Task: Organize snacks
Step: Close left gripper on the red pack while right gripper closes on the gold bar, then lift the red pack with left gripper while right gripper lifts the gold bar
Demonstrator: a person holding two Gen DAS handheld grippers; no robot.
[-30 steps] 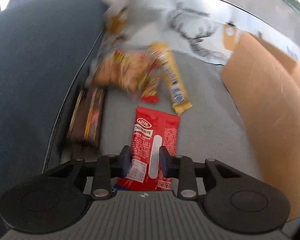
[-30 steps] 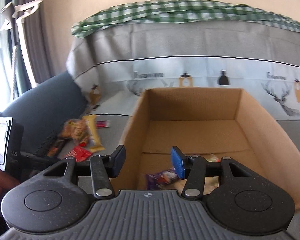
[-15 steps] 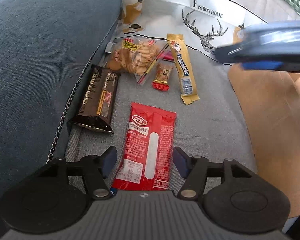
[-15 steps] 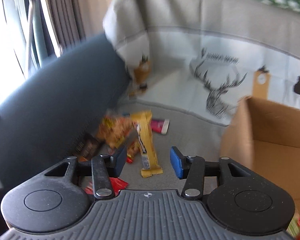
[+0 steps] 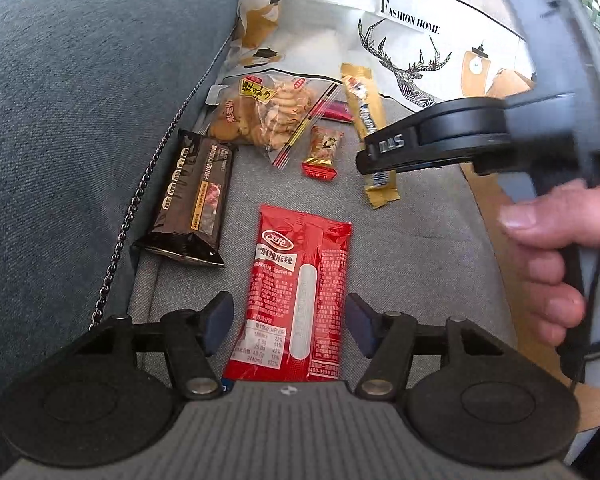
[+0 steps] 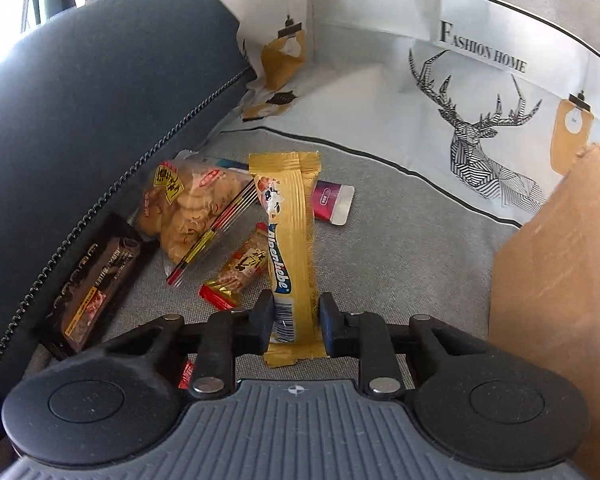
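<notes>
Closing right tool (image 6: 292, 318) astride gold bar (image 6: 290, 248)

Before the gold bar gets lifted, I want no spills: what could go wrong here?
The right claw is closing on the gold bar close to its bottom end, so the long free part may droop or slip out. The small red candy lies right beside it and could get nudged. The open left claw straddles the red packet, unheld.
</notes>
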